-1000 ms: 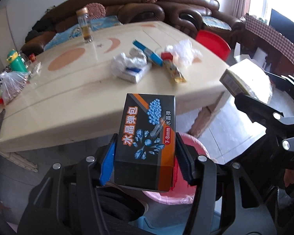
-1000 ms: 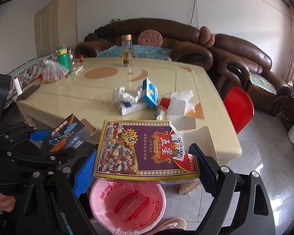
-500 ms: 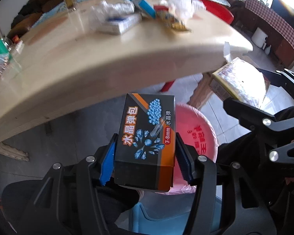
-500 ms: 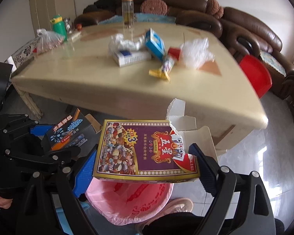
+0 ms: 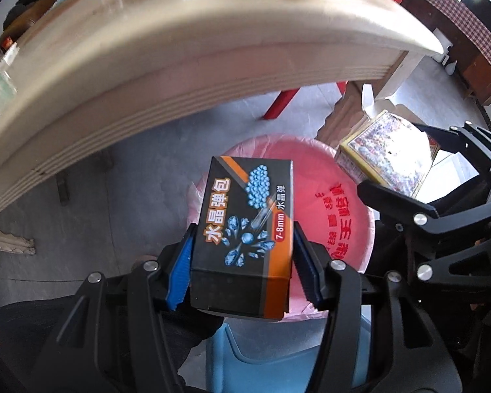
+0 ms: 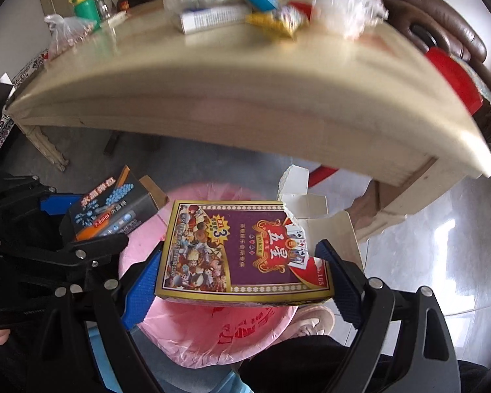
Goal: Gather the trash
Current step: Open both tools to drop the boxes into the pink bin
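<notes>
Left tool (image 5: 242, 271) clamps the black box (image 5: 245, 229) by its sides at frame centre, right tool (image 6: 239, 278) spread wide gripping the card box (image 6: 242, 249); both look light, crushable cardboard

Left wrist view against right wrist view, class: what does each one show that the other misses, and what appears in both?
Only the left wrist view shows the checked cloth on furniture at the far right. Only the right wrist view shows the green bottle, the crumpled clear plastic and a pink shoe. Both show the black box, the purple card box, the pink-lined bin and the table edge.
</notes>
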The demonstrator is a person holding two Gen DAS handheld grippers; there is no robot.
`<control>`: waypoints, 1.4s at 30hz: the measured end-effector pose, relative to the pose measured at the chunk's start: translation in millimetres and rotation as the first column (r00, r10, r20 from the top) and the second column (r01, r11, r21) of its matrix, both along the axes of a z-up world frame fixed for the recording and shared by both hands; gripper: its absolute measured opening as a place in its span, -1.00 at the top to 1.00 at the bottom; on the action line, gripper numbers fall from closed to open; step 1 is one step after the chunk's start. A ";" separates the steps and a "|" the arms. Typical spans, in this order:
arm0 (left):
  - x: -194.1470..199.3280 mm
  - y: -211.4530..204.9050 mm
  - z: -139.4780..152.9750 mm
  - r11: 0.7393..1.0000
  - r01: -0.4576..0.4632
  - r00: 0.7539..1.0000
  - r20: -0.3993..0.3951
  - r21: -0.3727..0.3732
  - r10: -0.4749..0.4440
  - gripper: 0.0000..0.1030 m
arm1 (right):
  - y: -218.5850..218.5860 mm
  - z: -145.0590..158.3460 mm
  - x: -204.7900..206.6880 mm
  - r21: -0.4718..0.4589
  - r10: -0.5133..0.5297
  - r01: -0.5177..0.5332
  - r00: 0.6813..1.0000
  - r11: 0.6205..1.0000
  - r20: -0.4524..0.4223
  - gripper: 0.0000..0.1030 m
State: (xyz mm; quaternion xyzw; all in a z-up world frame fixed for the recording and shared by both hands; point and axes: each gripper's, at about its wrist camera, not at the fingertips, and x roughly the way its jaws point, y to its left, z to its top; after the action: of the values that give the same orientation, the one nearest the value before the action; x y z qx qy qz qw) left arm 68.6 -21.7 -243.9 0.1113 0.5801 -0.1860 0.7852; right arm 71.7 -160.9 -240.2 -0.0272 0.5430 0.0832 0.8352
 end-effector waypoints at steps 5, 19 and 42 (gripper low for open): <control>6.5 -6.2 -21.7 1.000 0.011 0.999 -0.053 0.026 -0.010 -0.07 | -2.8 -26.4 4.8 0.005 0.003 -0.003 0.998 1.000 -0.069 -0.68; 24.4 -11.3 -80.5 0.998 0.001 0.976 -0.216 0.059 0.012 -0.07 | -6.9 -82.4 18.8 0.016 0.035 -0.032 0.975 0.999 -0.221 -0.68; 45.4 -7.3 -112.6 0.990 -0.078 0.950 -0.292 0.119 0.110 -0.33 | 11.5 -136.3 23.5 0.130 0.141 -0.100 0.924 0.986 -0.357 -0.88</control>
State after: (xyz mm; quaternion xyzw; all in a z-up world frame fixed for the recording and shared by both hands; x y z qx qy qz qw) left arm 114.1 -29.1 -356.5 0.0959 0.7055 -0.1319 0.6896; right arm 95.2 -149.5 -376.5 0.0009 0.6804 0.1676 0.7134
